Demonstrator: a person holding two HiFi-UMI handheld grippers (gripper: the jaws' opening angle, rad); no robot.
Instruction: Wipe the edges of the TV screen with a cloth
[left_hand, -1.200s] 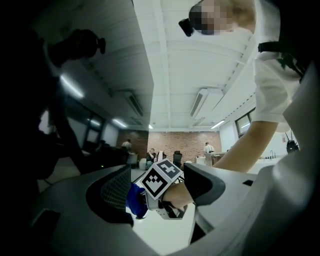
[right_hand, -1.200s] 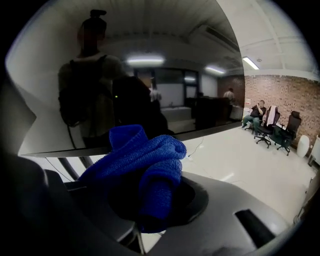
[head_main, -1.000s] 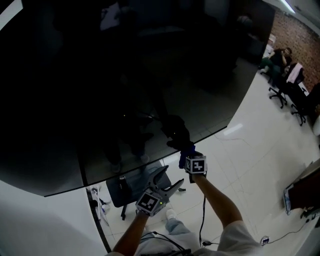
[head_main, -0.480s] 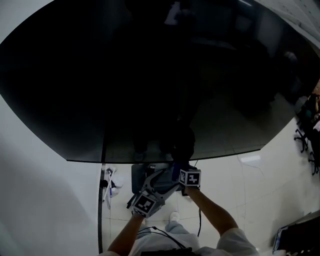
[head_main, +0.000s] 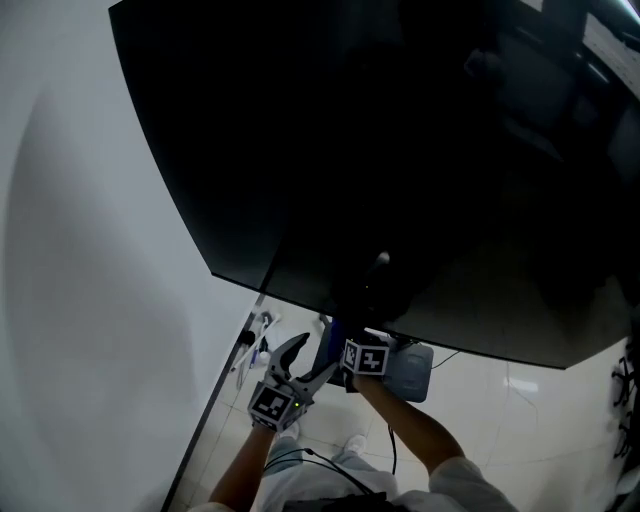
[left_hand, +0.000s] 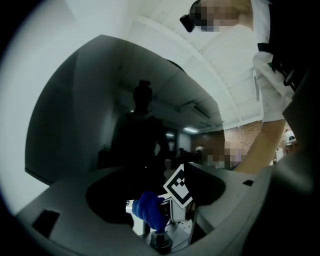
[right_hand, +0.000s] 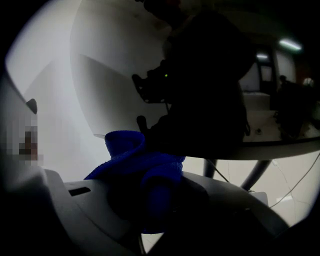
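View has swung left: TV screen (head_main: 400, 150) shows its lower-left corner. Right gripper (head_main: 350, 345), jaws clamped on blue cloth (right_hand: 137, 160), at bottom edge, lower centre. Left gripper (head_main: 303, 358) beside, jaws apart, empty. Bottom-edge wipe; next, likely sweep toward corner.

"What's over at nine o'clock?"
"A big white wall (head_main: 80, 300)."
"And at five o'clock?"
"Shiny white floor (head_main: 510, 425). A grey box (head_main: 414, 374) sits near six o'clock. A thin dark strip (head_main: 213, 422) runs at seven o'clock."
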